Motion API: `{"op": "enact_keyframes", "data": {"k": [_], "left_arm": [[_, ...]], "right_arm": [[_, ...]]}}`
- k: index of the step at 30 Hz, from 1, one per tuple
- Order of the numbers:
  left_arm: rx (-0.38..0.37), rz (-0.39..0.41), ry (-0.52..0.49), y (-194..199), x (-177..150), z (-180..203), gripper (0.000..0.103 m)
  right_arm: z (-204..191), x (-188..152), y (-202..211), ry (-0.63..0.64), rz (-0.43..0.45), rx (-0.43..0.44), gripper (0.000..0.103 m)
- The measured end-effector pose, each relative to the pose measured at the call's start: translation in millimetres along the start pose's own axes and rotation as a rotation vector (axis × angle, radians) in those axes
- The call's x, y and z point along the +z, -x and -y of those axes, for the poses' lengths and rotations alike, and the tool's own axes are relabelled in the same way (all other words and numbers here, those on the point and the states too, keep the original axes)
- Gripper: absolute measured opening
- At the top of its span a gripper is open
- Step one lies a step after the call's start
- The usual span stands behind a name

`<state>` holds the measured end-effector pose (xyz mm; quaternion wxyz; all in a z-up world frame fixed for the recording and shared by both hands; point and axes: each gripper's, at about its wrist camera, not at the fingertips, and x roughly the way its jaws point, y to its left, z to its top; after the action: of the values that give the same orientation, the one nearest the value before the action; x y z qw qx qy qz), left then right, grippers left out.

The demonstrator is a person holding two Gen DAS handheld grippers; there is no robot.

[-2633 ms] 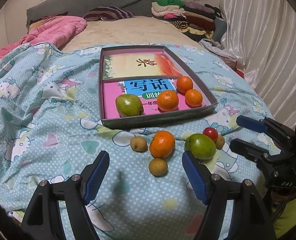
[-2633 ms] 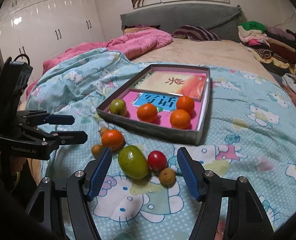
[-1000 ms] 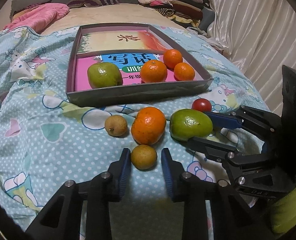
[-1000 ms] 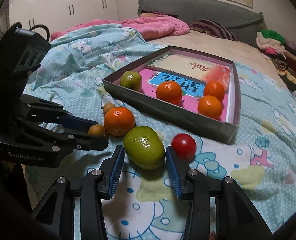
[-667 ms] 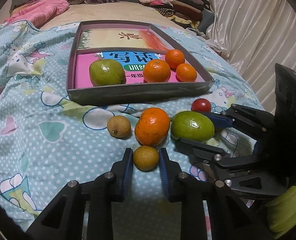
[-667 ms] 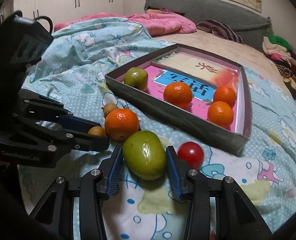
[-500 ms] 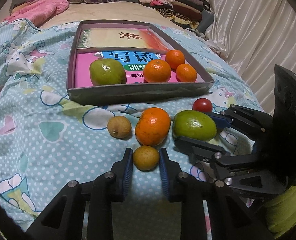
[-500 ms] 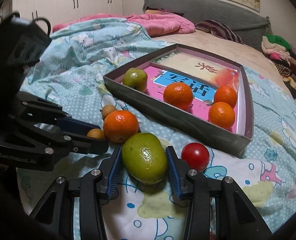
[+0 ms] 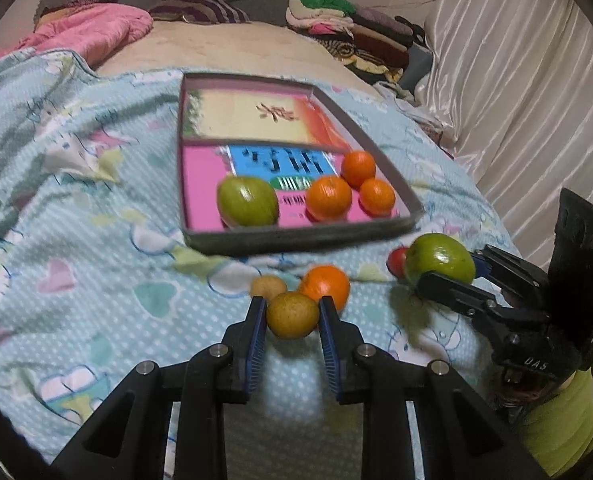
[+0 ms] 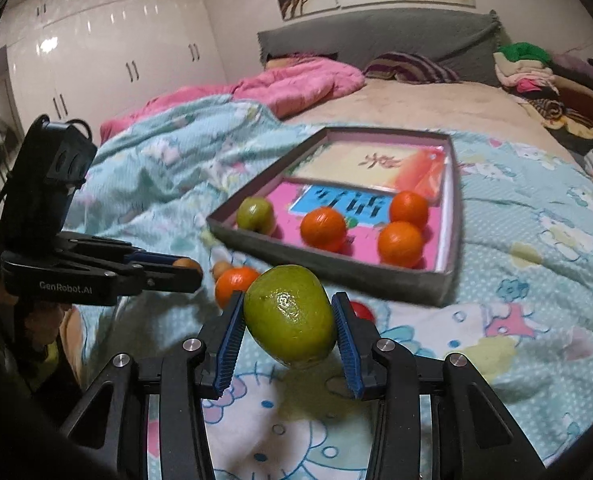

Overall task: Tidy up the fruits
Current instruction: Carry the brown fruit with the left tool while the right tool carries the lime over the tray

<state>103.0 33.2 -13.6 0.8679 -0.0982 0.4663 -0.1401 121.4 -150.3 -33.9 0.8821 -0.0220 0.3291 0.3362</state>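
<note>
The shallow grey box (image 9: 400,194) on the cartoon-print quilt (image 9: 96,240) serves as the collecting place: one green fruit (image 9: 247,201) and three oranges (image 9: 330,198) already sit in its near compartment, on the pink book cover, so like fruit is being gathered with like. On the quilt just in front of the box's near wall there lie an orange (image 9: 326,285), a small tan fruit, perhaps a longan (image 9: 265,286), and a red tomato-like fruit (image 10: 362,312) half hidden behind the right gripper's load. The left gripper (image 9: 292,318) has its jaws drawn nearly together, clamped on a small brownish-yellow round fruit (image 9: 292,314), the blue pads pressing its two sides, in front of the box's near wall and apparently just clear of the quilt. The right gripper (image 10: 288,326) stands with its jaws moderately apart because its load is broader: they pinch a large green mango-like fruit (image 10: 289,320) at its widest part, held clear of the quilt, with a shadow beneath it, before the near wall of the box. Both fruits seem gripped for carrying over that wall into the box
</note>
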Motion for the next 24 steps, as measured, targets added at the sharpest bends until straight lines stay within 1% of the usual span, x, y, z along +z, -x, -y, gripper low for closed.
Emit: {"op": "enact_keyframes", "data": {"k": [6,10,18,24], "left_arm": [[0.023,0.039,-0.013,5.6,27.2,-4.3,0.027],[0.037,0.055,-0.029,1.6,46.7,-6.6,0.027],[0.049,0.052,0.006,-14.8,68.0,-22.0,0.027],[0.067,0.055,0.0,-25.2,81.7,-30.1,0.027]], "right_arm": [[19.1,15.8,11.7,-0.027,0.031,-0.06,0.045],[35.3,26.2,14.1,-0.05,0.042,-0.103,0.045],[52.8,44.3,3.4,-0.066,0.046,-0.129,0.045],[54.5,53.9,-5.8,-0.051,0.037,-0.13,0.045]]}}
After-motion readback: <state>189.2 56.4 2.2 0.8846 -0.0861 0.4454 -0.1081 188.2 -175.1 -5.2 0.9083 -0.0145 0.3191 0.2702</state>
